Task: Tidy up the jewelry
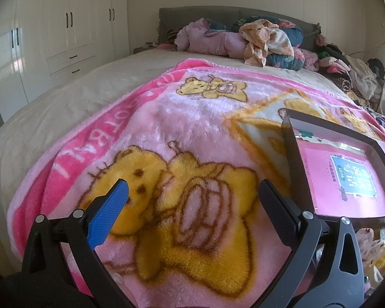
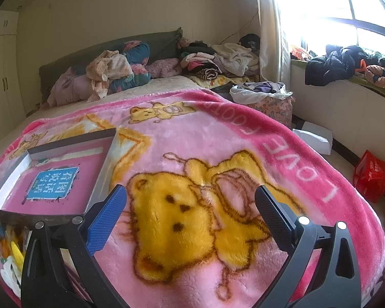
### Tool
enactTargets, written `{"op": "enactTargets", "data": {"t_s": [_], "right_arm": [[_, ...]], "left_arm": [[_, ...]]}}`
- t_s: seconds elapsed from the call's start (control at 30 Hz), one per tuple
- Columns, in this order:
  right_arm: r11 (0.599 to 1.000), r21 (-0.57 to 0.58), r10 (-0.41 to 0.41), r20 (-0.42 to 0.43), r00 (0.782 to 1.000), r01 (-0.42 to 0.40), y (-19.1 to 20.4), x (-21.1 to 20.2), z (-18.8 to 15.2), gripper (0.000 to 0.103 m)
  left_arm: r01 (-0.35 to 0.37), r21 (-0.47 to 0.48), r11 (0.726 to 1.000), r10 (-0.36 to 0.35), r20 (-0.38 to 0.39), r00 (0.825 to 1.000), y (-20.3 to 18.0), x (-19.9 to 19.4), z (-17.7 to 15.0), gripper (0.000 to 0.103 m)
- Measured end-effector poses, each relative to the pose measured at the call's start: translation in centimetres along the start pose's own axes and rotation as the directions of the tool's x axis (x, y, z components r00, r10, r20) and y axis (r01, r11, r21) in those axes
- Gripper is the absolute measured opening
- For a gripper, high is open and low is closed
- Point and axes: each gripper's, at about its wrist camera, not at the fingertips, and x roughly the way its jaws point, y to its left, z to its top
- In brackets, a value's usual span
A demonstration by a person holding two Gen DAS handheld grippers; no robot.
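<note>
Jewelry pieces (image 1: pixel 372 246) lie in a small colourful heap on the pink blanket (image 1: pixel 166 118), just at the near edge of a shallow dark-walled box (image 1: pixel 295 159); they are too blurred to tell what each piece is. In the left wrist view this heap sits to the right of the left gripper (image 1: pixel 192 195), outside its right finger and partly hidden behind it, not between the fingers. The left gripper has its fingers spread wide with nothing between them, above the yellow bear printed on the blanket. In the right wrist view the same heap (image 2: pixel 7 256) appears at the lower left, outside the blue-padded finger (image 2: pixel 105 220) of the right gripper (image 2: pixel 192 200), again not between the fingers. The right gripper is also spread wide and holds nothing, over another yellow bear. The box (image 2: pixel 102 174) lies between the two grippers on the blanket, and inside it is a flat pink book (image 2: pixel 51 182) with a blue label. The blanket covers the bed (image 1: pixel 77 97), and a pile of clothes (image 1: pixel 256 43) lies at the far end near the headboard.
</note>
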Motion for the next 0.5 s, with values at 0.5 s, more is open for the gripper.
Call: {"op": "enactTargets", "data": {"t_s": [0.5], "right_arm": [[1.000,0.014,-0.005,-0.008,1.000,0.005,-0.45,0.24,-0.01,0.097]], "left_arm": [[0.016,-0.009,1.000,-0.016,-0.005,1.000,0.24,0.21,-0.06,0.093]]}}
